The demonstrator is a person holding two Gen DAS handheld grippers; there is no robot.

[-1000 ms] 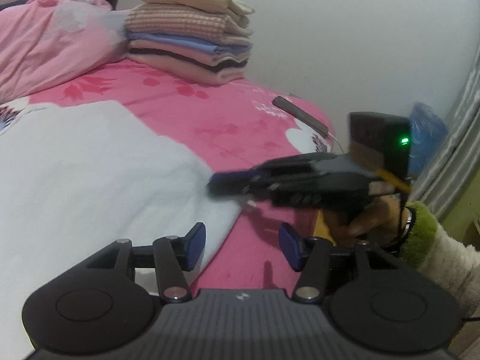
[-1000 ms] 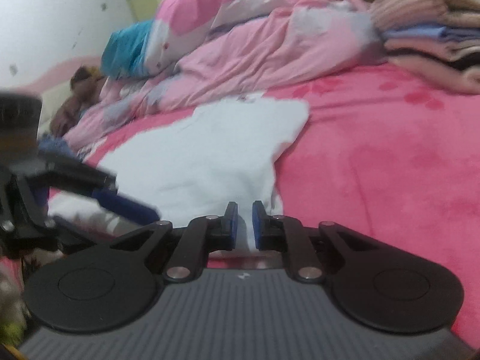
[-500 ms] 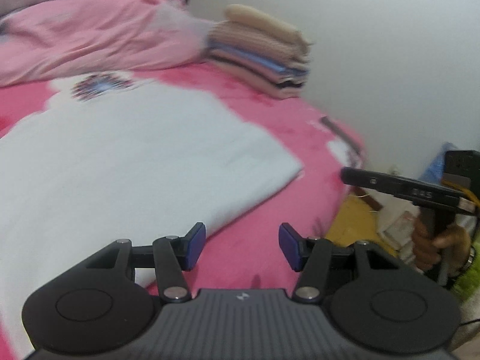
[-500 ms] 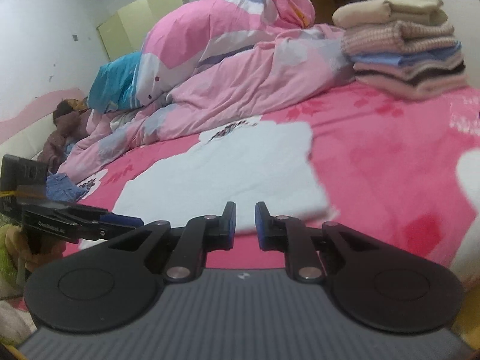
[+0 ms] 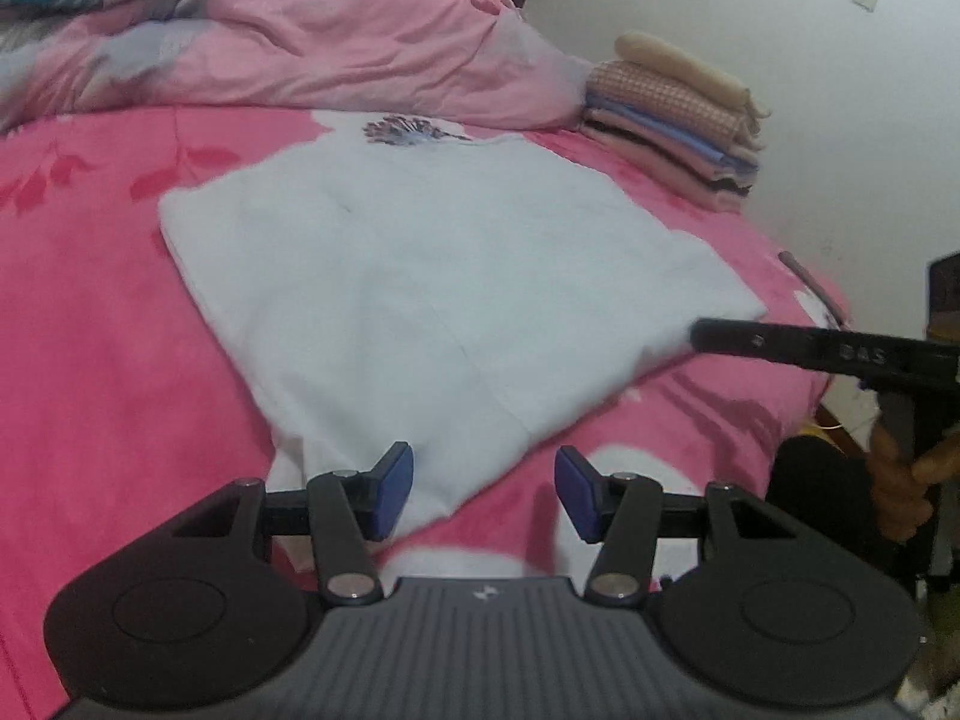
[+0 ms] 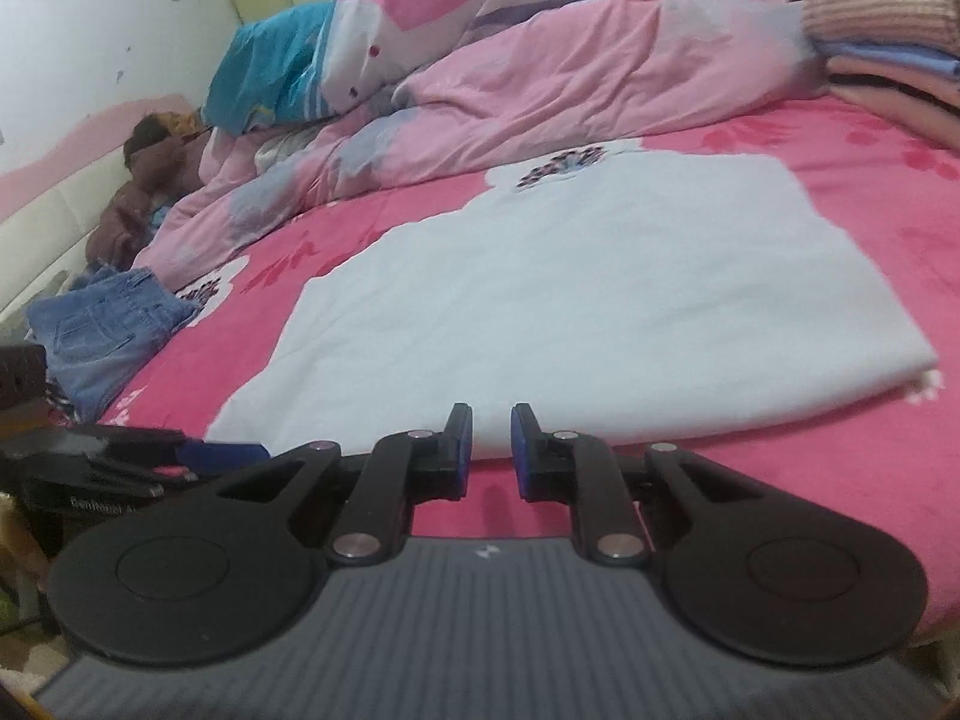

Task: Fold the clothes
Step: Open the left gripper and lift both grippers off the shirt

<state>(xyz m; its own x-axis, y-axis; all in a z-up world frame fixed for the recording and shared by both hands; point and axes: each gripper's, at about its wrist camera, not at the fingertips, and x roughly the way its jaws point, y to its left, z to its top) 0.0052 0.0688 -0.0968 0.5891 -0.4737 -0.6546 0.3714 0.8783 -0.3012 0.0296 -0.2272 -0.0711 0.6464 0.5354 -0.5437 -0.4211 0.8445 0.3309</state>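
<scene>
We see the bed (image 5: 90,312) first, covered by a pink flowered sheet, with a rumpled pink duvet (image 5: 336,54) heaped along its far side. In the middle of the bed lies the white garment (image 5: 432,276), folded to a flat rectangle, its near edge close to the bed's near edge and a small dark print at its far end. At the bed's far right corner, against the wall, stands a stack of folded clothes (image 5: 678,120), well apart from the garment.

The right wrist view alone gives us the bed's left side: folded blue jeans (image 6: 102,324) near the left edge, a brown heap (image 6: 144,192) beyond them, and a teal pillow (image 6: 264,72) on the duvet.

The left gripper (image 5: 483,489) hangs over the garment's near corner, its jaws wide apart and holding nothing. The right gripper (image 6: 491,450) sits just before the garment's near edge, its jaws nearly together with a narrow gap and nothing between them.

Only the left wrist view shows us the hand (image 5: 906,474) on the right gripper's handle, beyond the bed's right edge. The left gripper's blue pad (image 6: 222,453) shows low at the left of the right wrist view.
</scene>
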